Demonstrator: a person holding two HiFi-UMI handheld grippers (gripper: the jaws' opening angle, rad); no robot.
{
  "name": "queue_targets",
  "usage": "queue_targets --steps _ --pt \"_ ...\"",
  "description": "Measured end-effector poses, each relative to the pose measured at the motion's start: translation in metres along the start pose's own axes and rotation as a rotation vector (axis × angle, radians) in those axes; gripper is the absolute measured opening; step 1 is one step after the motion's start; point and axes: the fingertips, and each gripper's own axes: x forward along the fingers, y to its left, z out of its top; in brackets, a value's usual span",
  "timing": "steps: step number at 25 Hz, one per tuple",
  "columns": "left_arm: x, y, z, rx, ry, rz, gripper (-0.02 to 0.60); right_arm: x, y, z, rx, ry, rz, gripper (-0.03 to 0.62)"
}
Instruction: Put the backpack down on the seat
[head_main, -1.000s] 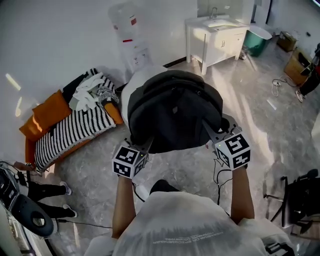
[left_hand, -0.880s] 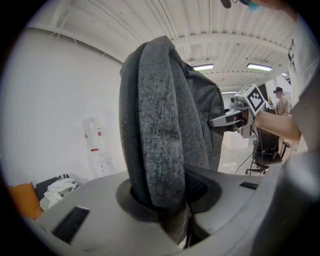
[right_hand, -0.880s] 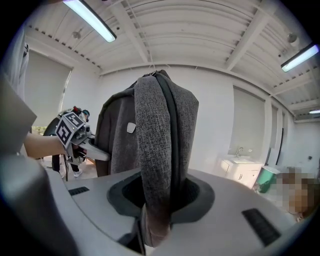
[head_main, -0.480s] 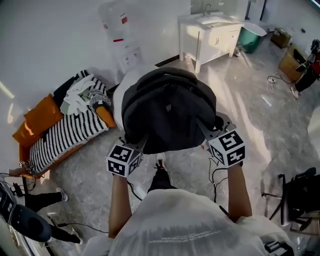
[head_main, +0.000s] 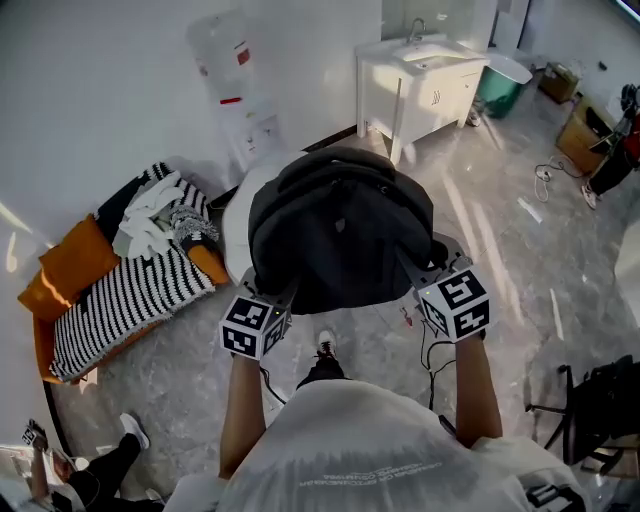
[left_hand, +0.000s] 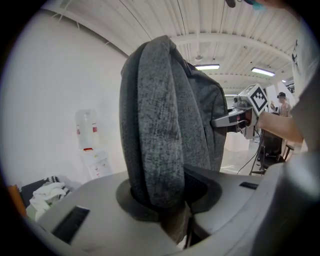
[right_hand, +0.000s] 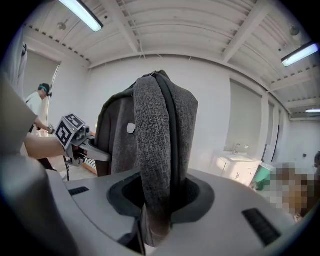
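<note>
Backpack (head_main: 340, 235) hangs in the air between your two grippers, dark grey and upright, well above the floor (head_main: 500, 250). Your left gripper (head_main: 283, 292) pinches its left edge: the left gripper view shows the fingers (left_hand: 85, 210) clamped on a fold of grey fabric. Your right gripper (head_main: 412, 265) pinches the right edge the same way, fingers (right_hand: 240, 210) closed on thick padded fabric. A white seat (head_main: 238, 215) shows just past the backpack's far-left side, partly hidden by it. Farther left lies a striped sofa (head_main: 125, 295) with orange cushions (head_main: 65, 265) and loose clothes (head_main: 150, 210). A water dispenser (head_main: 235, 95) stands at the far wall, with a sink cabinet (head_main: 425, 85) to its right.
</note>
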Motion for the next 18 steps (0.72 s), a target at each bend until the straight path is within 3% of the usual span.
queue_targets --steps 8,18 --pt "0.045 0.071 0.01 -0.026 0.026 0.001 0.118 0.08 -0.028 0.025 0.014 0.016 0.012 0.101" --pt "0.077 0.131 0.002 -0.065 0.049 0.0 0.118 0.147 -0.037 0.034 0.018 0.046 0.026 0.101"
